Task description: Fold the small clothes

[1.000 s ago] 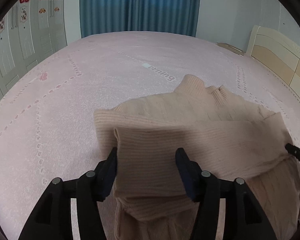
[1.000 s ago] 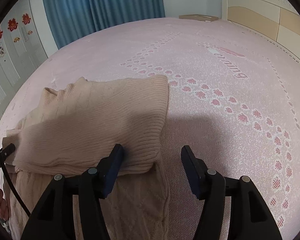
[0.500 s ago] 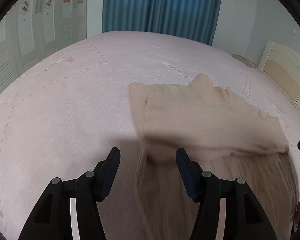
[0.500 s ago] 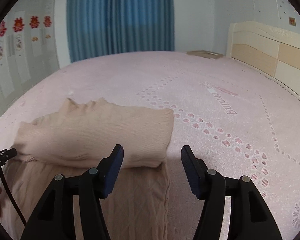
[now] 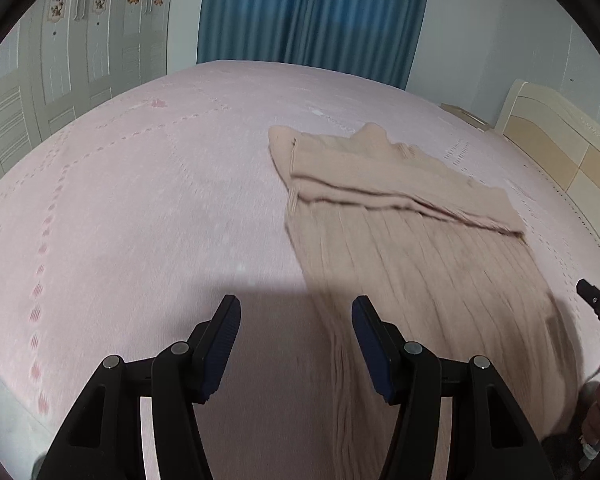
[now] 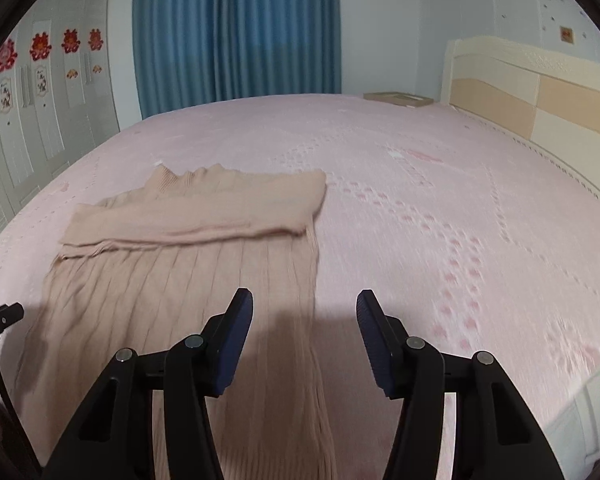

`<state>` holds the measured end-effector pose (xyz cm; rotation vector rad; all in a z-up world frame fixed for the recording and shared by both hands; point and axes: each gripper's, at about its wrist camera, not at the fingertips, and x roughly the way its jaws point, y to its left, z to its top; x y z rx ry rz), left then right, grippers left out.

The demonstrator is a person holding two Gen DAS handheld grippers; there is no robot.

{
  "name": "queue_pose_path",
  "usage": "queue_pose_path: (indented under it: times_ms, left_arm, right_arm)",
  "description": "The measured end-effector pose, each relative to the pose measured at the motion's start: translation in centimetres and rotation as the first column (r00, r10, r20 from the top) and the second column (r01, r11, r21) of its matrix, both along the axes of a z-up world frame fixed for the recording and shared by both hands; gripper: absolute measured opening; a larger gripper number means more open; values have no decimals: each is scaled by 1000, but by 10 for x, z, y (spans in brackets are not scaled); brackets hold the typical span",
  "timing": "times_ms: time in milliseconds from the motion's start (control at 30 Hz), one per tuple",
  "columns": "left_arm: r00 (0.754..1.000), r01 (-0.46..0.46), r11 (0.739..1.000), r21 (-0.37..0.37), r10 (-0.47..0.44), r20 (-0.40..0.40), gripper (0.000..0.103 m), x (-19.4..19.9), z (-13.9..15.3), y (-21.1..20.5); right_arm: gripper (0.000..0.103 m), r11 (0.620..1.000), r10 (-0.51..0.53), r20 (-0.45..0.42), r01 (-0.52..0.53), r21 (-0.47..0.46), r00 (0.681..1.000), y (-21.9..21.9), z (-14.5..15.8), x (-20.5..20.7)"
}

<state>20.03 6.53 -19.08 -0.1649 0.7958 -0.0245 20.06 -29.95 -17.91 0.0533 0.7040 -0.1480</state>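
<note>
- The bed (image 5: 140, 208) fills both views, covered in a pale pink bedspread (image 6: 440, 200) with rows of darker pink dots and a small line of lettering too blurred to read. It bears only the one garment.
- Blue curtains (image 6: 236, 28) hang behind the far edge of the bed; white wardrobe doors (image 5: 80, 60) with red paper decorations stand at the left.
- A cream and tan headboard (image 6: 532, 92) runs along the right side, with a flat cardboard box (image 6: 398, 99) lying by its far end. What is in the box cannot be told.
- The beige ribbed knit sweater (image 5: 412, 248) lies flat on the bedspread, its high neck toward the curtains. The sleeves are folded across the chest into a band; the ribbed body stretches toward the cameras.
- The left gripper (image 5: 296, 324) hangs above the bedspread just beside the sweater's left edge, jaws about half apart and empty; its right finger is over the edge of the knit, with no visible contact.
- The right gripper (image 6: 305, 318) hangs over the sweater's right edge, left finger above the knit and right finger above bare bedspread. Its jaws are closing from about half apart, and the pads press on nothing.
- A fingertip of the opposite gripper shows at the side rim of each view.
</note>
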Motion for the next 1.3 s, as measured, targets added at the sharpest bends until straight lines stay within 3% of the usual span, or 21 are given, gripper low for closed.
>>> queue_pose_path:
  times_ms: [333, 567, 767, 900, 967, 1167, 1300]
  left_arm:
    - [999, -3, 997, -82, 7, 50, 58, -59, 10, 12]
    - [996, 8, 999, -40, -4, 89, 58, -78, 23, 3]
    - [991, 43, 996, -73, -33, 128, 58, -92, 59, -2]
    - [985, 65, 992, -104, -47, 165, 61, -105, 85, -5]
    - [977, 85, 989, -124, -59, 203, 68, -112, 91, -6]
    - [980, 113, 982, -150, -86, 177, 68, -104, 82, -13]
    - [979, 116, 988, -105, -96, 180, 68, -99, 77, -20]
  right_arm:
    - [54, 999, 23, -10, -22, 44, 1000, -4, 9, -58]
    - [54, 991, -37, -4, 38, 132, 999, -16, 13, -83]
    - [54, 980, -73, -1, 72, 184, 997, -28, 14, -99]
    - [54, 982, -75, -5, 74, 176, 997, -26, 15, -104]
    - [54, 984, -73, -4, 73, 161, 997, -24, 17, -107]
    - [54, 991, -48, -8, 49, 124, 999, -18, 24, -119]
    - [54, 995, -25, -2, 25, 101, 1000, -14, 38, -121]
